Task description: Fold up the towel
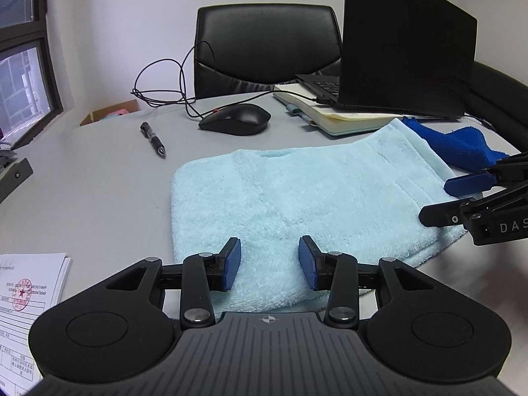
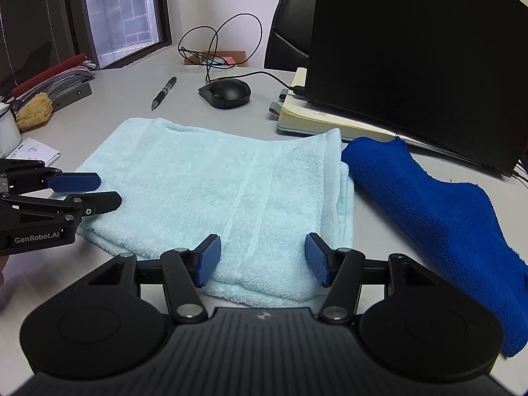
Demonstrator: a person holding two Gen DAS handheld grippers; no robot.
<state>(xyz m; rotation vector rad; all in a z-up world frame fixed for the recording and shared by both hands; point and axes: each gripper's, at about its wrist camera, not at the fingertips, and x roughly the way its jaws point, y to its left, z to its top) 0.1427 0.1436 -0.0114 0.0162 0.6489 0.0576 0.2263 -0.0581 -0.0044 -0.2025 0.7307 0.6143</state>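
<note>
On tabletop [image 1: 99,181], light blue towel [image 1: 297,198] was laid flat, already doubled. Left gripper [image 1: 269,262] was held at near-left edge, fingers spread wide; right gripper [image 2: 262,260] likewise, empty, probably readied for next fold.

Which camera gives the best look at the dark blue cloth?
The right wrist view: the dark blue cloth shows nearly whole, spread beside the light blue towel. The left wrist view catches only a small bunched part at its right edge.
</note>
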